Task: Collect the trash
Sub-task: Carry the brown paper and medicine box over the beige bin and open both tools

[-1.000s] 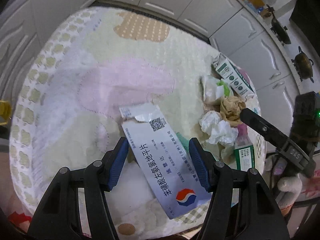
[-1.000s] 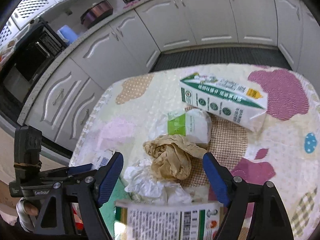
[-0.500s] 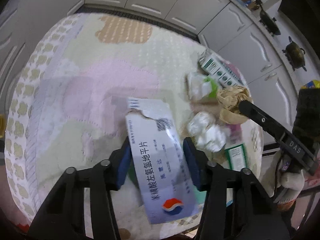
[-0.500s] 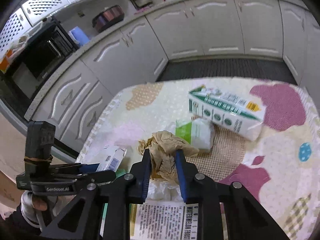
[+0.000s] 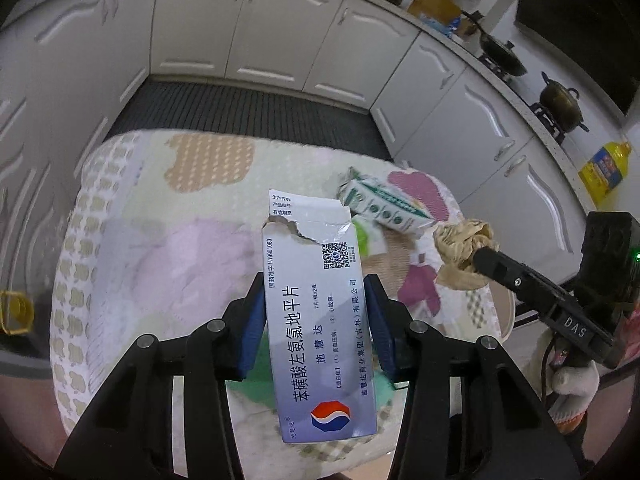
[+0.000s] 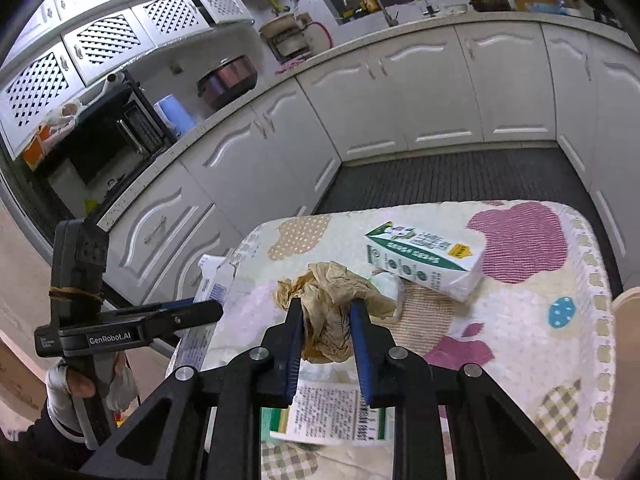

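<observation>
Both tools were loaded: the left gripper (image 5: 314, 320) was clamped across the torn blue-and-white medicine box (image 5: 320, 320), and the right gripper (image 6: 326, 344) was pinched tight on the crumpled brown paper (image 6: 332, 300), both pieces lifted clear of the patterned table cloth (image 6: 540, 320). Plenty looked left, though: the green-and-white carton (image 6: 424, 260) lay on the cloth, with a printed leaflet (image 6: 332, 412) below the right jaws, and no bin showed anywhere.
</observation>
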`<state>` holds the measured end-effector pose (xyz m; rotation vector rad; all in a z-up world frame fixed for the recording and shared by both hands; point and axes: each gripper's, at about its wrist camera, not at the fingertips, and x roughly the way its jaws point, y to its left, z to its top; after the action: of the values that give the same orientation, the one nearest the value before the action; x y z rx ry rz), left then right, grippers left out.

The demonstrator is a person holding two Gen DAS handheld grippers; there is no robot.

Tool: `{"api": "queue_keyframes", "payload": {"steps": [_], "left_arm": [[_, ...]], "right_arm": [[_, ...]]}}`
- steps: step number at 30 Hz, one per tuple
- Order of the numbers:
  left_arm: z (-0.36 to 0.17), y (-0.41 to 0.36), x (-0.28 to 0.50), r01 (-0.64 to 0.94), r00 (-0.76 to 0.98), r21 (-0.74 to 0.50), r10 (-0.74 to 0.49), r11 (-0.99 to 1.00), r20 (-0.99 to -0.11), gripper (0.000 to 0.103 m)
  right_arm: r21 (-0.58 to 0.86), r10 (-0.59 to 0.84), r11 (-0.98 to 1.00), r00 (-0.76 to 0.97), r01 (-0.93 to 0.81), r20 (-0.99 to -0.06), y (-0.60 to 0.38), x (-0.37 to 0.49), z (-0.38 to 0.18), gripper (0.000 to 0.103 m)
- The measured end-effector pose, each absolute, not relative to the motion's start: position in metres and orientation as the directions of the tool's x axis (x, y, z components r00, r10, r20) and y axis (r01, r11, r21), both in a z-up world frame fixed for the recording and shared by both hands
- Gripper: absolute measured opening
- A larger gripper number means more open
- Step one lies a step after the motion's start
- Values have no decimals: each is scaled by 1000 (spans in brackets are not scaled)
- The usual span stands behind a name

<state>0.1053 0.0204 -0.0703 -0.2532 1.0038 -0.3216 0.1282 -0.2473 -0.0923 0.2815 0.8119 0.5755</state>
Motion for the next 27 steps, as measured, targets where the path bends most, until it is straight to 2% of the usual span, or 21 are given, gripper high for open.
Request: {"api": "queue_keyframes", "payload": {"steps": [27], "left_arm": [[-38, -146, 106, 401, 513, -244, -437, 883, -739, 45]], "right_arm": [[417, 422, 889, 694, -190, -583, -382, 74, -78, 22]]}}
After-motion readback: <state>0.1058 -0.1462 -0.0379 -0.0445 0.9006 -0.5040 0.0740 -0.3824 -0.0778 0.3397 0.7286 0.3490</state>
